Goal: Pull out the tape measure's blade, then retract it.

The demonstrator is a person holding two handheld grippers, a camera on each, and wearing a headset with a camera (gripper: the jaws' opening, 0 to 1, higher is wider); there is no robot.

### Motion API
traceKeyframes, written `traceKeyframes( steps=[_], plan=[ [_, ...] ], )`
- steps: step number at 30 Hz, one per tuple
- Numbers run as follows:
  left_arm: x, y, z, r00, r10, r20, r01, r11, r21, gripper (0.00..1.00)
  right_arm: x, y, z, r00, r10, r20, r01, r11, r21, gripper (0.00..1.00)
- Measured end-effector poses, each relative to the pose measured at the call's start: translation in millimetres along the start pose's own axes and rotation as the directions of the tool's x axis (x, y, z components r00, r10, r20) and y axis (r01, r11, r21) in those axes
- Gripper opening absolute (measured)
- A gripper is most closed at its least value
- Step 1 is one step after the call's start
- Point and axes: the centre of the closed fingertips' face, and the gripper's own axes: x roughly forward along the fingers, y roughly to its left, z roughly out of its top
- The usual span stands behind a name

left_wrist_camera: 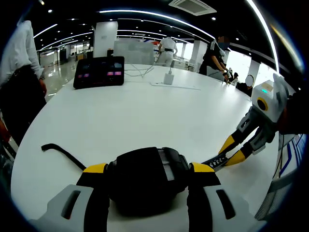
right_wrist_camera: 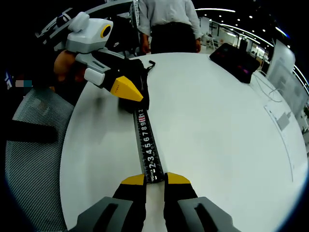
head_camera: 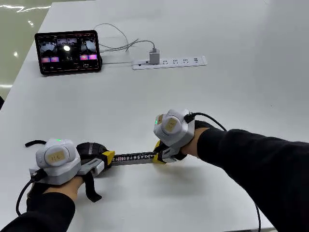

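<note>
A smooth white counter (head_camera: pixel 217 96) with a rounded outline. Its near edge passes just below the person's forearms, and its far left edge meets a glossy floor. The tape measure lies close to that near edge. A wide stretch of bare counter lies beyond it, reaching to a black tablet (head_camera: pixel 67 51) and a white power strip (head_camera: pixel 178 62) set well back.

The tape measure's case (head_camera: pixel 91 149) is black, rounded and matte. It sits at the left, clamped from both sides between the yellow-tipped jaws of the left gripper (head_camera: pixel 107 158). The blade (right_wrist_camera: pixel 146 145) is a narrow, dark, flat strip with white numerals. It runs out of the case to the right, lying flat on the counter, with its long axis roughly along the near edge. The right gripper (right_wrist_camera: pixel 154 180) has its jaws drawn together on the blade's free end. A thin black cord (left_wrist_camera: pixel 60 152) trails on the counter to the left of the case.
</note>
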Motion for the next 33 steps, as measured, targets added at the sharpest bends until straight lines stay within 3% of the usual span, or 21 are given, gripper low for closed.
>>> traceKeyframes(
  steps=[33],
  plan=[
    [-2.4, -2.7, 0.9, 1.0000, 0.001, 0.000, -0.001, 1.000, -0.001, 0.60, 3.7, 1.6, 5.7, 0.9997, 0.007, 0.024, -0.007, 1.000, -0.007, 0.09]
  ],
)
